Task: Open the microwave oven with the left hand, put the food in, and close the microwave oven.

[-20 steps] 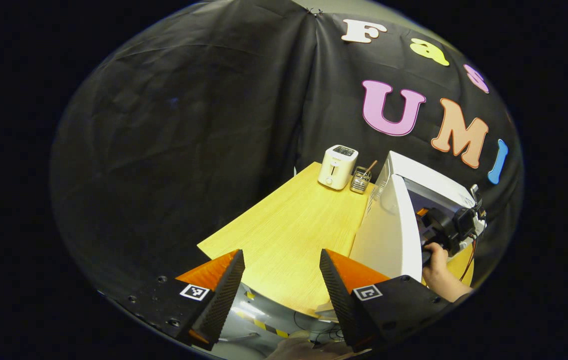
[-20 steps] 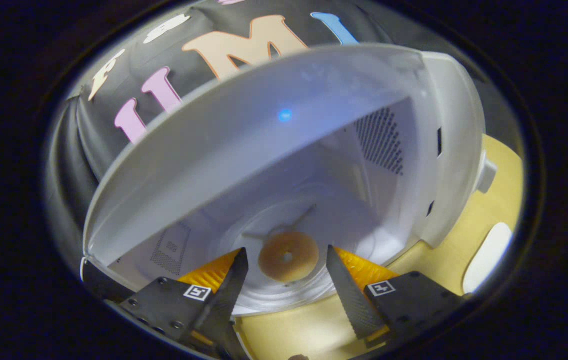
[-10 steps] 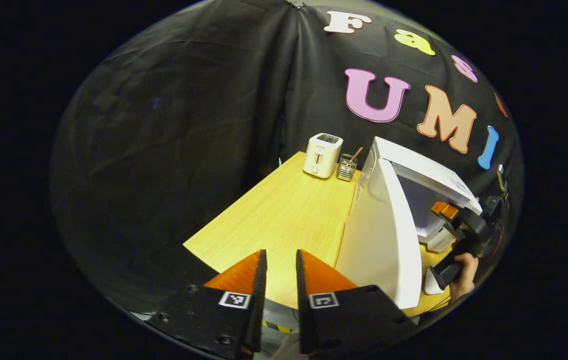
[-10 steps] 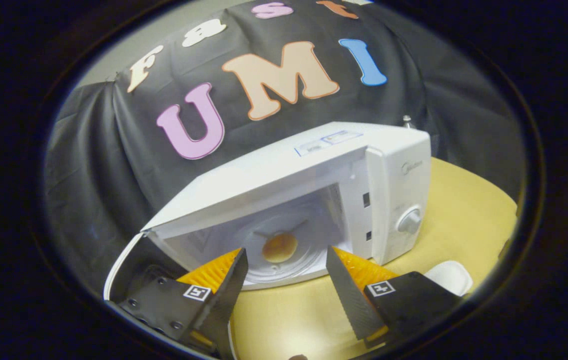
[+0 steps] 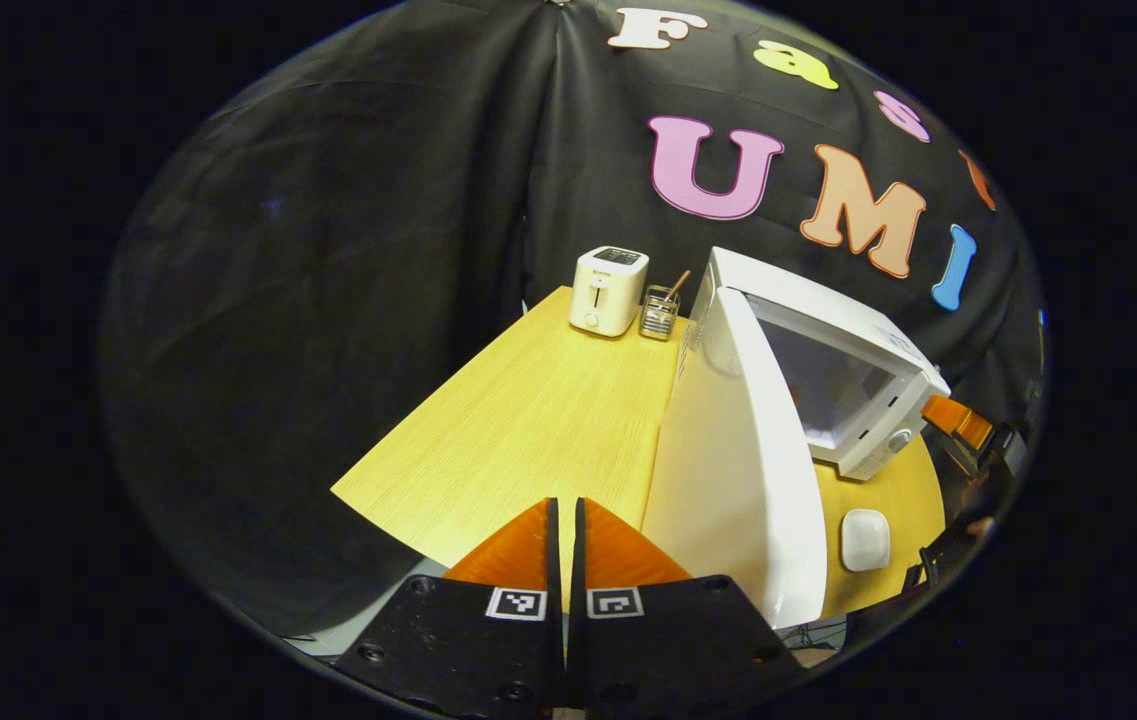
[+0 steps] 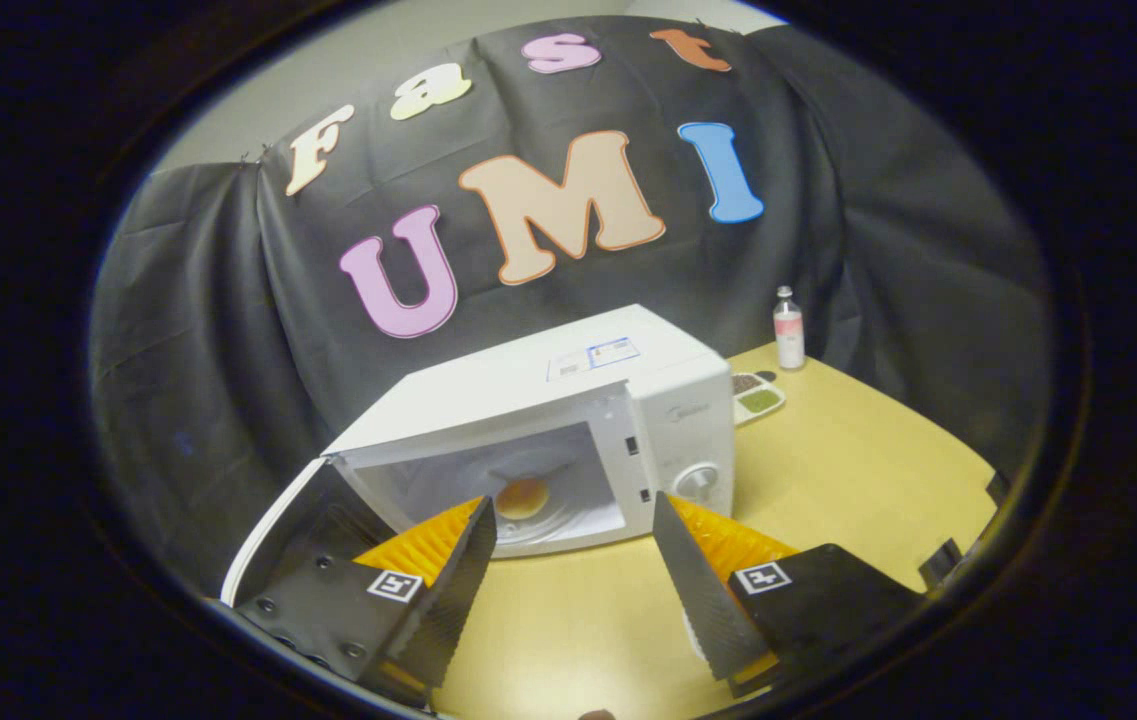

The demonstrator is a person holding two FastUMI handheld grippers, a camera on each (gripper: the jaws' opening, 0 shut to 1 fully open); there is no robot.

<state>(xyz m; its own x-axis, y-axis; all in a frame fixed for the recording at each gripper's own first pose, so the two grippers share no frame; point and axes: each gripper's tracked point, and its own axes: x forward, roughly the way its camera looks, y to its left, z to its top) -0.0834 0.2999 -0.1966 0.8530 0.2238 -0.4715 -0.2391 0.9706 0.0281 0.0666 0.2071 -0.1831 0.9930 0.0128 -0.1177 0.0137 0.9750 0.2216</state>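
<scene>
The white microwave (image 6: 528, 385) stands on the wooden table (image 6: 858, 470) with its door (image 5: 728, 460) swung wide open to the left. A round golden bun (image 6: 523, 495) lies on the glass turntable inside. My right gripper (image 6: 573, 505) is open and holds nothing; it hangs over the table well in front of the oven's mouth. In the left gripper view my left gripper (image 5: 565, 510) is shut with nothing between its fingers, off the table's near edge, to the left of the door's outer face. The right gripper (image 5: 958, 420) shows there at the far right, past the microwave (image 5: 828, 340).
A white toaster (image 5: 608, 290) and a wire utensil holder (image 5: 660, 312) stand at the table's far corner. A small white dish (image 5: 865, 540) lies in front of the oven. A bottle (image 6: 788, 340) and a tray of green food (image 6: 756, 397) sit to the microwave's right.
My right gripper has drawn back out of the microwave, still open, with the bun left on the turntable. My left gripper has gone from open to shut and drifted left.
</scene>
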